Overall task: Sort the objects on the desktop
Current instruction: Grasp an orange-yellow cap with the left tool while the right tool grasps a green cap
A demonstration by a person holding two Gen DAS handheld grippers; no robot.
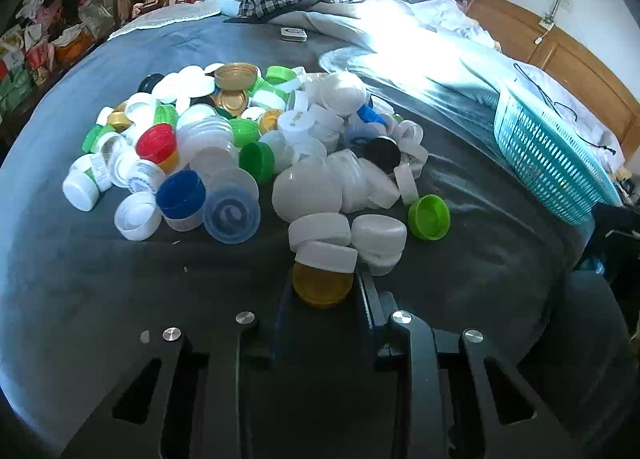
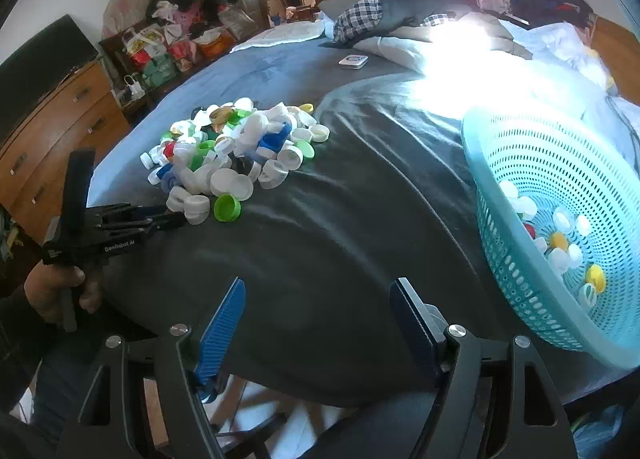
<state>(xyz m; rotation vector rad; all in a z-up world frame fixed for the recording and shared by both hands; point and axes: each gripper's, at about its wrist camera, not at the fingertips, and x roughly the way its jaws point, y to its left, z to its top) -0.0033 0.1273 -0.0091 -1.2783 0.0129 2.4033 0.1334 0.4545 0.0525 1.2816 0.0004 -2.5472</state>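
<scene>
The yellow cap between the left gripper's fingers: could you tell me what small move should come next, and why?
Probably lift it straight up, clear of the heap. The left gripper is shut on the yellow cap, but a white cap lies against its far edge, so dragging sideways could scatter its neighbours. Once clear, it can go across to the teal basket, which already holds caps.

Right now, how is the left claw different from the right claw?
The left claw is squeezed shut on a yellow cap at the near edge of the cap pile; the right claw stands wide open with nothing between its blue pads. The left claw reaches into the pile, while the right claw hangs over bare dark bedsheet beside the teal basket. Both are black and point downward.
</scene>
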